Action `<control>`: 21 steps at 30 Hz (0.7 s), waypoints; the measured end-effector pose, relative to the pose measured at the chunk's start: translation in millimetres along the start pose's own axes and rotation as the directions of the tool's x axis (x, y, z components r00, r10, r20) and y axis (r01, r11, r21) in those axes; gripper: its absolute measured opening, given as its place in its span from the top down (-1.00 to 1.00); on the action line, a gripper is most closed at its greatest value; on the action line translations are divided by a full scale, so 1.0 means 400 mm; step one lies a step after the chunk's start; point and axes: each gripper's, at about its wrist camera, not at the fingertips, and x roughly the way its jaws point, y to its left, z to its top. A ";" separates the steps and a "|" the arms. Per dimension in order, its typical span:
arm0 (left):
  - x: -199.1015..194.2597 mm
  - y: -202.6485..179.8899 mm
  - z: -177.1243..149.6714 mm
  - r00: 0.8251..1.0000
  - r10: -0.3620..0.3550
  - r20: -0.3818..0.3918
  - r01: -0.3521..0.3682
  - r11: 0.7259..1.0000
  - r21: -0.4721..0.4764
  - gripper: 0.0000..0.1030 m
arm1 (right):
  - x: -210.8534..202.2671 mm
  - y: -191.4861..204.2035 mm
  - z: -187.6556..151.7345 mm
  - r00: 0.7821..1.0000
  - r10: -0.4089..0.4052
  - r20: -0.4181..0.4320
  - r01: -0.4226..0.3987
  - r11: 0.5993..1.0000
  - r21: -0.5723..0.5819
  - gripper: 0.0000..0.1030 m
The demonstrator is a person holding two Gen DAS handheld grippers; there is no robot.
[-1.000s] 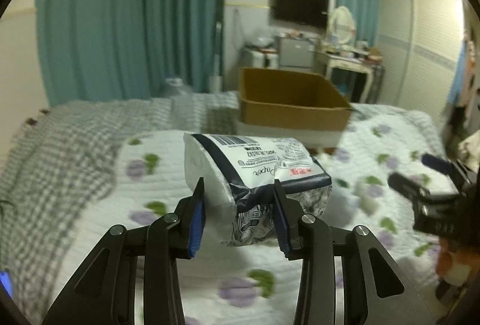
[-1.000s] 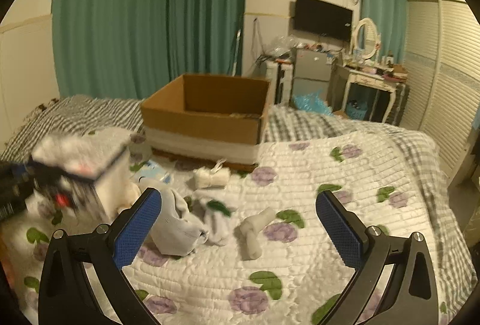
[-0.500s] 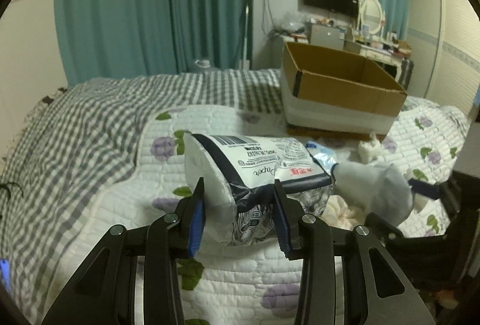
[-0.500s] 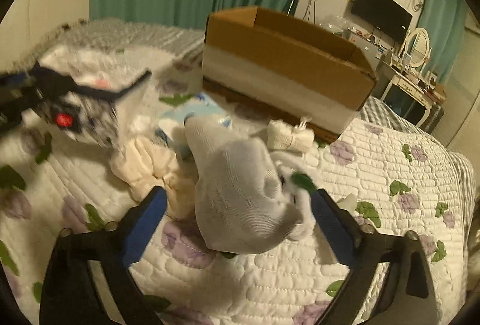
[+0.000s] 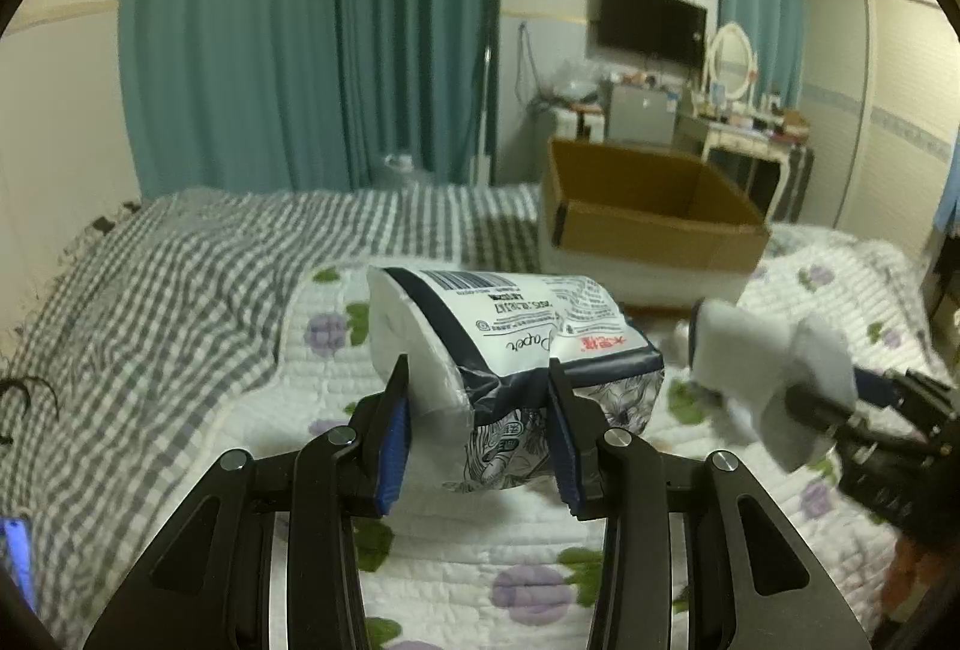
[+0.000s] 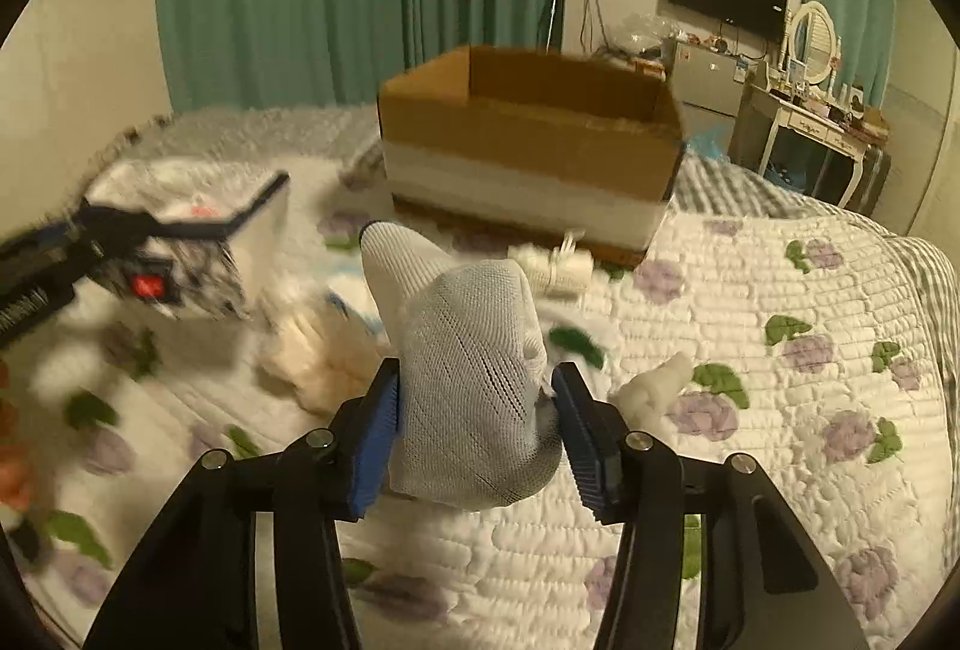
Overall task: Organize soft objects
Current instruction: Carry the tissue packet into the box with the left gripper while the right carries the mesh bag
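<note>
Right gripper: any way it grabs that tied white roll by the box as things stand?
Probably not yet: the right gripper is shut on the grey sock, so its jaws are occupied. The white roll itself lies uncovered before the cardboard box.

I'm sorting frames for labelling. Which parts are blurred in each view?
Left wrist view: tissue pack sharp, sock in the right gripper smeared. Right wrist view: sock crisp, left gripper and pack streaked; both views bend at the edges.

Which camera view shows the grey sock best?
The right wrist view: the grey sock is sharp and central, held in the right gripper. The left wrist view shows it only blurred, at the right edge.
</note>
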 end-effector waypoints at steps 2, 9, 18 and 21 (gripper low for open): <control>-0.023 -0.019 0.023 1.000 -0.001 0.025 0.001 1.000 0.015 0.24 | -0.050 -0.016 0.025 0.998 0.009 0.056 -0.011 0.999 0.038 0.02; -0.059 -0.083 0.172 0.993 -0.028 0.111 0.020 0.997 0.075 0.23 | -0.184 -0.079 0.173 0.979 0.046 0.200 -0.062 0.995 0.073 0.02; 0.102 -0.145 0.401 0.986 -0.096 0.139 0.082 0.991 0.104 0.21 | -0.183 -0.163 0.411 0.959 0.015 0.282 -0.037 0.997 0.071 0.02; 0.204 -0.172 0.438 0.987 -0.120 0.109 0.108 0.988 0.108 0.20 | -0.103 -0.184 0.473 0.964 0.000 0.265 -0.022 0.997 0.078 0.02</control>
